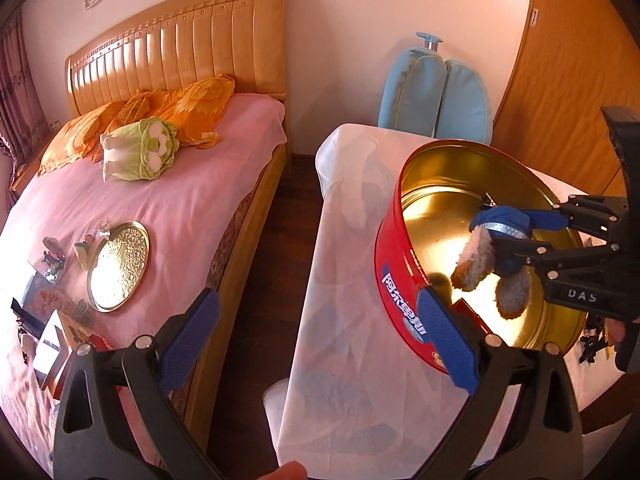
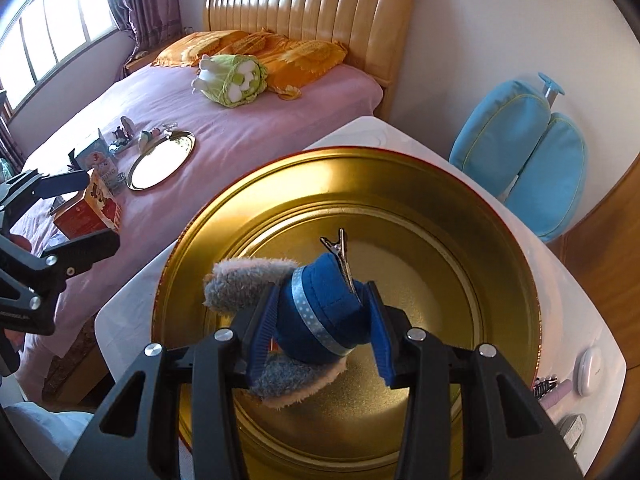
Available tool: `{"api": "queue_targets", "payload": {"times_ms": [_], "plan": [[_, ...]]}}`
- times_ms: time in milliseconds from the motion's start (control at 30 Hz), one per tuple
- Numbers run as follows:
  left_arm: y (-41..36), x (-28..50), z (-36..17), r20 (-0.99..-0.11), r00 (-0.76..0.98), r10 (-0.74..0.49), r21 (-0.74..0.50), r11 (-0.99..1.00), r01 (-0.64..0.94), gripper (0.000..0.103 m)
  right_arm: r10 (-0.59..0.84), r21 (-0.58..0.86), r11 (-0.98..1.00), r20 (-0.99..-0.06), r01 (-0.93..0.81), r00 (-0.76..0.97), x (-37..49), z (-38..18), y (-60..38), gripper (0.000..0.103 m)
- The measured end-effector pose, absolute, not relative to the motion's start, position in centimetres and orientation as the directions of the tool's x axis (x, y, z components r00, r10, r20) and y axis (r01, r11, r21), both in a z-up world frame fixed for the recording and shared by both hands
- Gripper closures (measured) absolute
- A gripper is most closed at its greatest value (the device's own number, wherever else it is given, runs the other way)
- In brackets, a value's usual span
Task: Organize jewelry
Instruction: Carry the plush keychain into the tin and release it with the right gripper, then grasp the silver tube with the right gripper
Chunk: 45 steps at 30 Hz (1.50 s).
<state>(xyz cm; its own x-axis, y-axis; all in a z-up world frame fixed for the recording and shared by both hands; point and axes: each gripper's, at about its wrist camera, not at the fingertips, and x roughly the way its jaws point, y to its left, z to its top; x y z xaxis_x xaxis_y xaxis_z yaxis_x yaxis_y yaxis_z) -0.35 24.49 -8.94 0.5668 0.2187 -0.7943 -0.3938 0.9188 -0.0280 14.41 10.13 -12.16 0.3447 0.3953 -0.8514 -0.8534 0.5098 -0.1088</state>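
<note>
I am holding a fuzzy clip [image 2: 320, 316] in my right tongs [image 2: 324, 332]. Its blue hat part is sitting right between the two blue pads [image 2: 262, 332], and they are squeezing it on both sides. The gray fluffy ears are sticking out to the left and hanging under the pads. A small silver clip is poking up from the far side of the hat.

The clip is hanging over the open tin [image 2: 500, 216]. It is a big round tin, red outside and shiny gold inside. It is standing on a table with a white cloth [image 1: 352, 240]. In the left view I am seeing the clip [image 1: 492, 256] inside the rim of the tin [image 1: 394, 280], above the gold floor and not touching it. A small red thing is showing low in the tin behind my left pad; I cannot tell what it is.

My left tongs [image 1: 316, 340] are standing wide and holding nothing. One pad is near the bed edge, and the other is in front of the near wall of the tin.

Far to the left, the gold lid [image 1: 118, 266] is lying on the pink bed [image 1: 180, 208]. Little trinkets and boxes [image 2: 90, 200] are lying beside it.
</note>
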Motion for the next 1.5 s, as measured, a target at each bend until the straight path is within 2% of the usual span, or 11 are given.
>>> {"api": "queue_targets", "payload": {"times_ms": [367, 633, 833, 900, 967, 1200, 1500], "plan": [[25.2, -0.8, -10.6, -0.809, 0.556, 0.191, -0.065, 0.911, -0.408, 0.007, 0.32, -0.126, 0.517, -0.889, -0.846, 0.328, 15.0, -14.6, 11.7, 0.058], [25.2, -1.3, -10.9, -0.812, 0.553, 0.188, -0.071, 0.908, -0.413, 0.007, 0.293, -0.138, 0.538, -0.895, -0.831, 0.338, 15.2, -15.2, 11.2, 0.054], [24.6, -1.7, -10.2, -0.801, 0.569, 0.188, -0.067, 0.915, -0.397, 0.007, 0.314, -0.154, 0.549, -0.873, -0.822, 0.374, 14.5, -14.0, 10.5, 0.033], [24.3, -1.7, -9.9, -0.796, 0.576, 0.185, -0.065, 0.92, -0.386, 0.007, 0.323, -0.159, 0.557, -0.863, -0.815, 0.389, 14.2, -13.5, 10.1, 0.017], [23.8, -1.6, -9.5, -0.791, 0.585, 0.18, -0.063, 0.927, -0.371, 0.007, 0.331, -0.168, 0.571, -0.849, -0.804, 0.413, 14.0, -12.8, 9.4, 0.009], [21.7, -1.1, -8.1, -0.769, 0.623, 0.145, -0.059, 0.954, -0.295, 0.007, 0.323, -0.181, 0.643, -0.817, -0.744, 0.477, 13.6, -10.6, 6.0, 0.008], [17.3, 0.6, -6.7, -0.75, 0.66, 0.043, -0.057, 0.99, -0.129, 0.007, 0.3, -0.179, 0.737, -0.777, -0.652, 0.553, 12.2, -7.8, -0.2, 0.007]]}}
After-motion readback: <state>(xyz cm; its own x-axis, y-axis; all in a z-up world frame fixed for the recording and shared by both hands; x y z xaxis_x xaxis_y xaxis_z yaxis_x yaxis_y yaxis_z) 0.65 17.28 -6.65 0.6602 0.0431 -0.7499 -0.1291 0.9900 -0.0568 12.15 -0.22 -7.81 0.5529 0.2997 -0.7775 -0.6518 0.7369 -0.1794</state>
